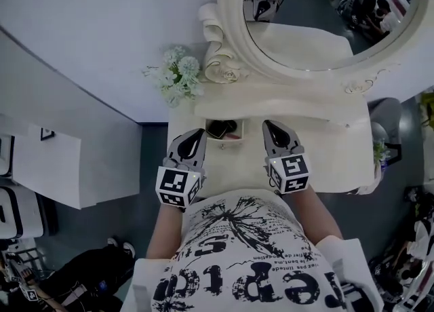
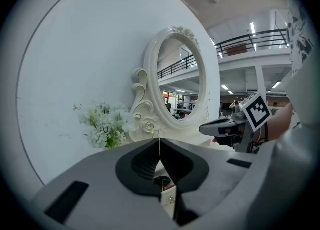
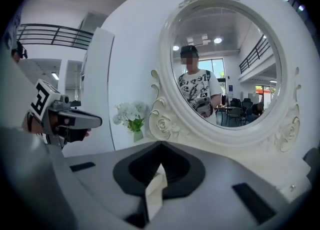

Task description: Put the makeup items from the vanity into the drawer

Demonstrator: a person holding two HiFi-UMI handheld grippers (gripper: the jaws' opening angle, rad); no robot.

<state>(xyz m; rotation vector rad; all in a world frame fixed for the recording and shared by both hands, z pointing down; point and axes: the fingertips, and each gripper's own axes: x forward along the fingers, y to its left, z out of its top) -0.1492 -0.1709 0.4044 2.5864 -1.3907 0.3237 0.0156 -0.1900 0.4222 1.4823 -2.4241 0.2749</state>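
Your left gripper (image 1: 196, 134) and right gripper (image 1: 271, 126) hover with jaws pressed together, pinching nothing. Makeup items (image 1: 222, 128) already sit in the open drawer (image 1: 221, 145), and the surface (image 1: 325, 154) looks bare, so I'd guess nudging it shut is next.

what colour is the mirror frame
Cream white; the mirror frame shows best in the right gripper view.

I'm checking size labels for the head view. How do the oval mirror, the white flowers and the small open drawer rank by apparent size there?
1. oval mirror, by far the largest, though partly cropped.
2. white flowers.
3. small open drawer, clearly smaller than the flowers.
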